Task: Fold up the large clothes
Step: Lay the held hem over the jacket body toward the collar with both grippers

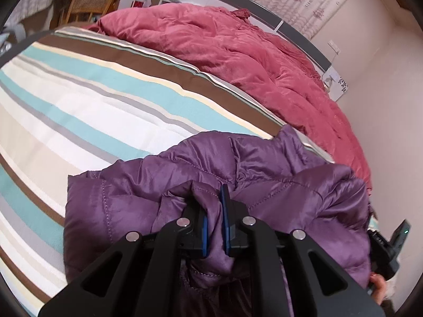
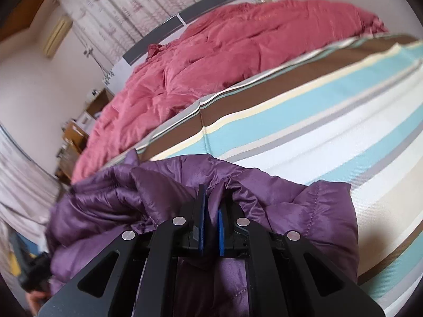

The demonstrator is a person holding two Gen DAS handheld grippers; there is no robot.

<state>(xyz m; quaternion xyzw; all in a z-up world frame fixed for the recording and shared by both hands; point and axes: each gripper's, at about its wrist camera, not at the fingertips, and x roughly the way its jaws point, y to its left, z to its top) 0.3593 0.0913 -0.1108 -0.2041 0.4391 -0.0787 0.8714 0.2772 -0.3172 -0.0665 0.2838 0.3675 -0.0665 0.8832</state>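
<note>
At the near edge of the bed, a purple quilted jacket (image 1: 238, 174) is being held bunched, its front part resting on the striped bedspread (image 1: 79, 100) while the rest is hanging back toward the person. Both pairs of tongs are gripping it: the left tongs (image 1: 215, 222) are pinching a fold of the shiny fabric between their blue pads, and the right tongs (image 2: 211, 222) are clamping another fold the same way. A hand (image 1: 379, 286) is showing at the edge of the left view, wrapped around the other tool's handle.

Beyond the jacket the bedspread is lying flat and bare, and farther back a pink duvet (image 1: 238, 52) is heaped along the headboard side, well apart from the jacket. A wicker chair (image 1: 92, 0) and curtains are standing past the bed.

By the look of it, the jacket is only being brought onto the bed, so the folding proper is not yet started. The next move seems to call for spreading it flat on the open stripes, pulling the two gripped spots apart so the quilting is lying smooth before any fold.
</note>
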